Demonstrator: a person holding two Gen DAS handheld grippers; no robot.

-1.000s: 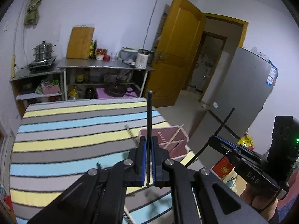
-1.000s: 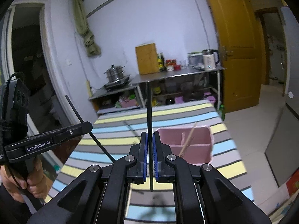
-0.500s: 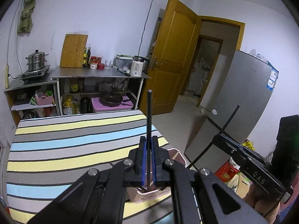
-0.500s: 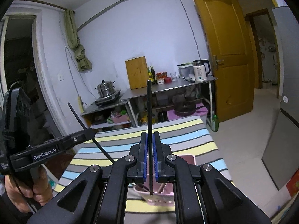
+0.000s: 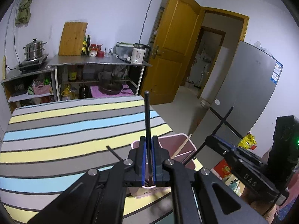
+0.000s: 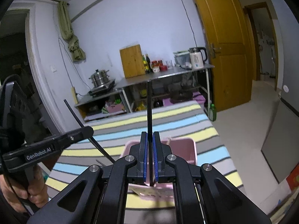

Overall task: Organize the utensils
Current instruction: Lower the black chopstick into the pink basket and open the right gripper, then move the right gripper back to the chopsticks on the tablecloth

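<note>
Both grippers [image 5: 147, 156] [image 6: 148, 156] grip chopsticks [image 5: 147, 115]; only L view shows wooden chopstick [image 5: 182, 145].

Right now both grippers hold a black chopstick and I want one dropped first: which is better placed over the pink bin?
Marginally the right gripper: its black chopstick looks more centred over the pink bin. The left gripper sits nearer the bin's left edge.

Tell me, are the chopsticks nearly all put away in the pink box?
Partly. One wooden chopstick already leans in the pink box. The left gripper and the right gripper each pinch a black chopstick above it. Another black stick lies on the striped table, left to collect.
</note>
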